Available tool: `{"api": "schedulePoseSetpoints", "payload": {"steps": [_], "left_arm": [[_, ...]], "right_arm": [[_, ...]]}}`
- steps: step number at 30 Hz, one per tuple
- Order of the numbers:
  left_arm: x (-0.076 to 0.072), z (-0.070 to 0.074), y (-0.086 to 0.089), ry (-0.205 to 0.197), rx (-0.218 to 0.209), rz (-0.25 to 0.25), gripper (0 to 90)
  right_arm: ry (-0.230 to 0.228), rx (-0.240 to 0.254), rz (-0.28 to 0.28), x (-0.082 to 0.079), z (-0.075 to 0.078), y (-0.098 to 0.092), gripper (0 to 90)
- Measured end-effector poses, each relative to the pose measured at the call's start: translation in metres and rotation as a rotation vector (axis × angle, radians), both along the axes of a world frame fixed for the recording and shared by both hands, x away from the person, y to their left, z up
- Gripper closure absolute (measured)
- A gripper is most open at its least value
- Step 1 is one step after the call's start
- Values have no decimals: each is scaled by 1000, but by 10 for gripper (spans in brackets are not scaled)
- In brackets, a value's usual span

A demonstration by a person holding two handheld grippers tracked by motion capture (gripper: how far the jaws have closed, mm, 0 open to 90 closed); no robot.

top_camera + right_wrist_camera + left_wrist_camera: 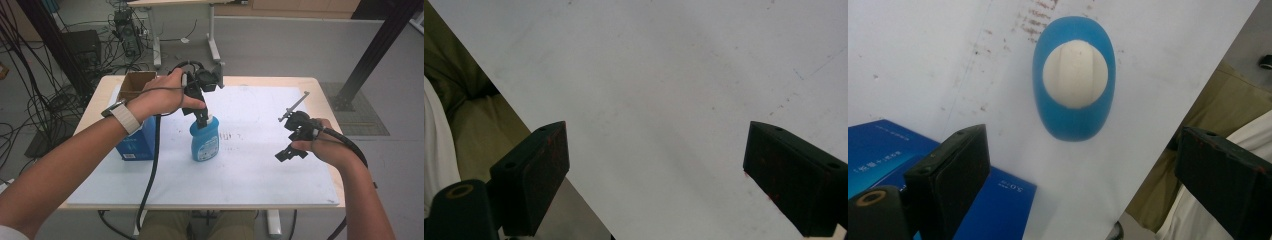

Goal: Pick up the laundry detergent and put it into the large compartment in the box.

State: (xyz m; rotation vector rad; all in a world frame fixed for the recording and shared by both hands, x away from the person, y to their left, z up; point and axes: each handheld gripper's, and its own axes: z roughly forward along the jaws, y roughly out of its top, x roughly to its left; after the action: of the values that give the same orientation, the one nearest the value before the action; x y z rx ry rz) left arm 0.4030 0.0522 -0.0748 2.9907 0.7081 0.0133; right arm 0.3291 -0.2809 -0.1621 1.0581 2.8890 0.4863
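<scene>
**Bottle upright mid-surface, both jaws spread and empty**

Bottle (204, 140) is your landmark: blue body, white cap, standing upright on the white sheet (250, 170) that covers most of the surface. Your left gripper (201, 120) hangs directly above its cap, pointing down; in the left gripper view the cap sits between and beyond the two black jaws, which are spread wide and touch nothing. Whether the jaw tips are level with the cap or above it you cannot tell from the high view.

Just left of the bottle stands a blue box (137, 142), with an open cardboard box (136, 82) behind it near the far left corner of the surface. That side is tight: the gap between bottle and blue box is narrow.

Right of the bottle the sheet lies bare and broad. Your right gripper (290, 152) is held above it, well apart from the bottle, jaws wide and empty over plain white sheet.

The near edge of the sheet runs in front of the bottle, with your lap beyond it in both gripper views.
</scene>
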Motion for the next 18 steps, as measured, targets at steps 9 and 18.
{"api": "schedulePoseSetpoints", "payload": {"steps": [9, 18], "left_arm": [[0, -7, -11, -19, 10, 12, 83], [2, -13, -20, -26, 27, 29, 87]], "right_arm": [[0, 3, -3, -1, -1, -3, 112], [-2, 6, -4, -3, -2, -4, 112]]}}
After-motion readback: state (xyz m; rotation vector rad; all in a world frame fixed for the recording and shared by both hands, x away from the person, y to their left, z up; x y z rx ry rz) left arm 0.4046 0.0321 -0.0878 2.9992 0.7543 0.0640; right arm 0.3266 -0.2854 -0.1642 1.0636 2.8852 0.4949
